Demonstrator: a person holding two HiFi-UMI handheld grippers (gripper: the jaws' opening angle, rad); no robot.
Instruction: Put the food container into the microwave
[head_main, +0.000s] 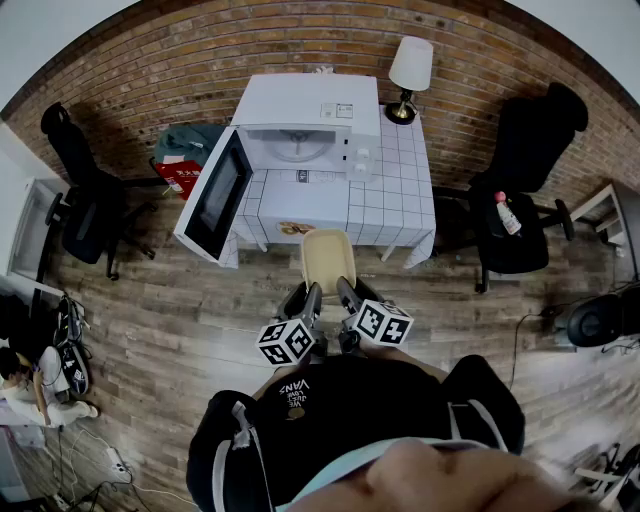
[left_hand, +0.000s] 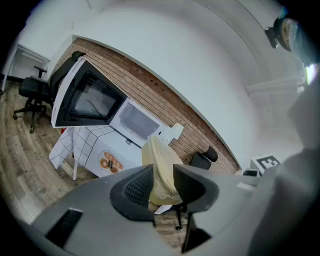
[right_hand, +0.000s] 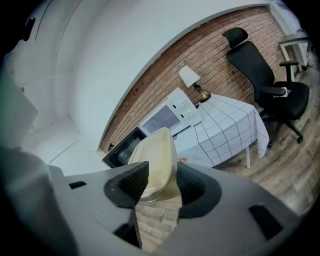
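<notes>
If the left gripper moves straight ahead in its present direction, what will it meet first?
Gripping the food container, the left gripper points roughly at the microwave on the table; likely its front by the controls first, though height is unclear.

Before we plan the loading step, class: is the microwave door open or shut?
Open. The door stands wide out from the microwave, and its white cavity shows in the head view.

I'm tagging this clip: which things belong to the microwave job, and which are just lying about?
Job: container, gripped by left hand-held gripper and right hand-held gripper; microwave, door open; table under it.
Lying about: lamp, left chair, right chair, bottle on it.
</notes>
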